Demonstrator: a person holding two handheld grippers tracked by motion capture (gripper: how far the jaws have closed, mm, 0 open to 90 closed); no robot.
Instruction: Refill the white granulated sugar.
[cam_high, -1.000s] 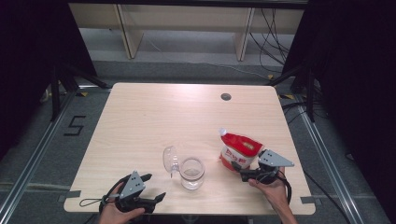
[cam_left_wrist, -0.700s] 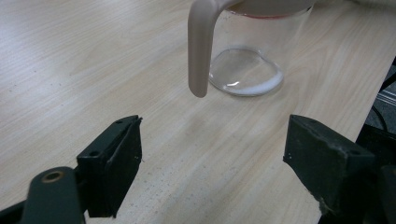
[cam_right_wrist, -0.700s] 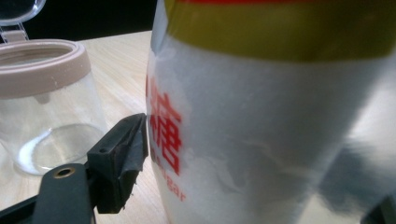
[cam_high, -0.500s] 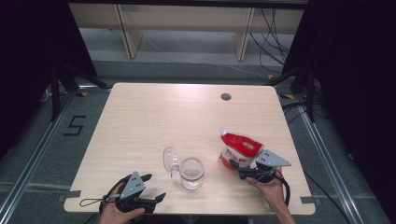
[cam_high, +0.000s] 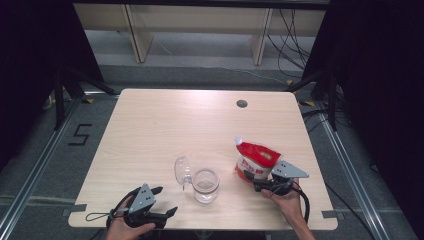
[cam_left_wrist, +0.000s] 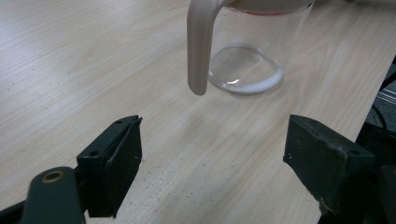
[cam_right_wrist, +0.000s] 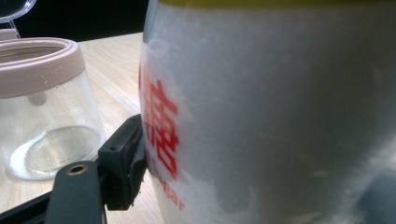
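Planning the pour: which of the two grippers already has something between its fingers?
The right gripper: its fingers flank the sugar bag. The left gripper is open with nothing between.

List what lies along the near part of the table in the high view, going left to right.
Left gripper with black jaws → clear glass jar with its hinged lid open → red-and-white sugar bag → right gripper, jaws closing around the bag.

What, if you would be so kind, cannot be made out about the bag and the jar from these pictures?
- Right gripper: its second jaw, in the right gripper view, is hidden behind the bag.
- Bag's printed label: cut off and too close there, too small in the high view.
- Jar: its rim is cut off by the left gripper view's top edge.
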